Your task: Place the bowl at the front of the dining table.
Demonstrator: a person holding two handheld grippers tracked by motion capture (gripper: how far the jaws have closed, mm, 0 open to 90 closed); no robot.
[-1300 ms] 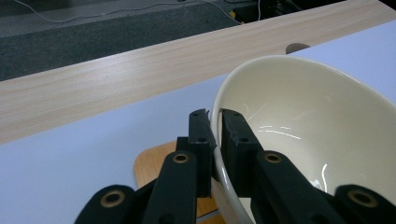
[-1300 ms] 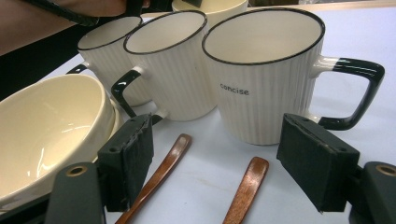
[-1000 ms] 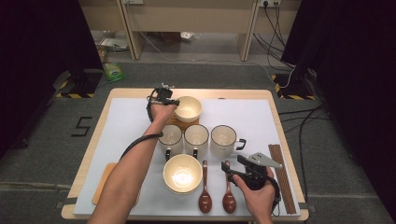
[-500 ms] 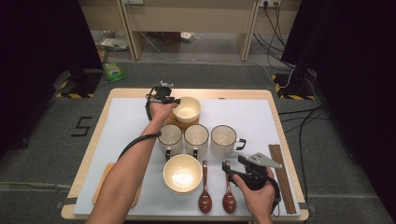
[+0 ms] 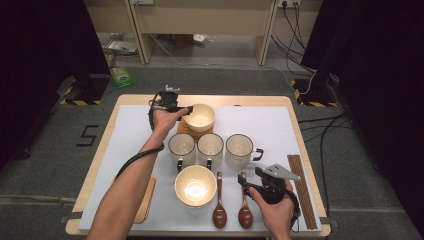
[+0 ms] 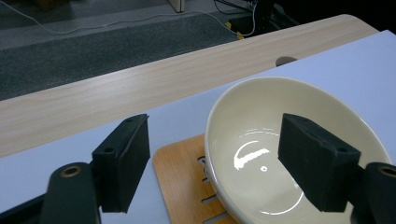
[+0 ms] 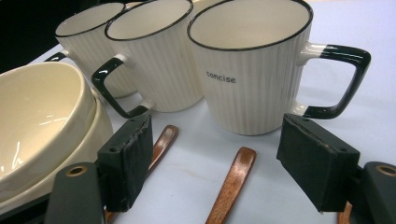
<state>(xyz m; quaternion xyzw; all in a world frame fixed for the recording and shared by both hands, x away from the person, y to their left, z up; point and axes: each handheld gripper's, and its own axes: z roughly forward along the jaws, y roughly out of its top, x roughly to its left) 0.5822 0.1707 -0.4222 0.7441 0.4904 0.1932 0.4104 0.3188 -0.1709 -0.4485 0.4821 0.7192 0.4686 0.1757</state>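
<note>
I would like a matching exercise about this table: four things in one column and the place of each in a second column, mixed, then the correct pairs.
Things:
1. far bowl
2. near bowl
3. three mugs
4. two wooden spoons

Places:
A. in a row across the middle of the table
B. on a wooden trivet, by the left gripper
C. between the near bowl and the right gripper
D. in front of the mugs, left of the spoons

Pairs: 1-B, 2-D, 3-A, 4-C
</note>
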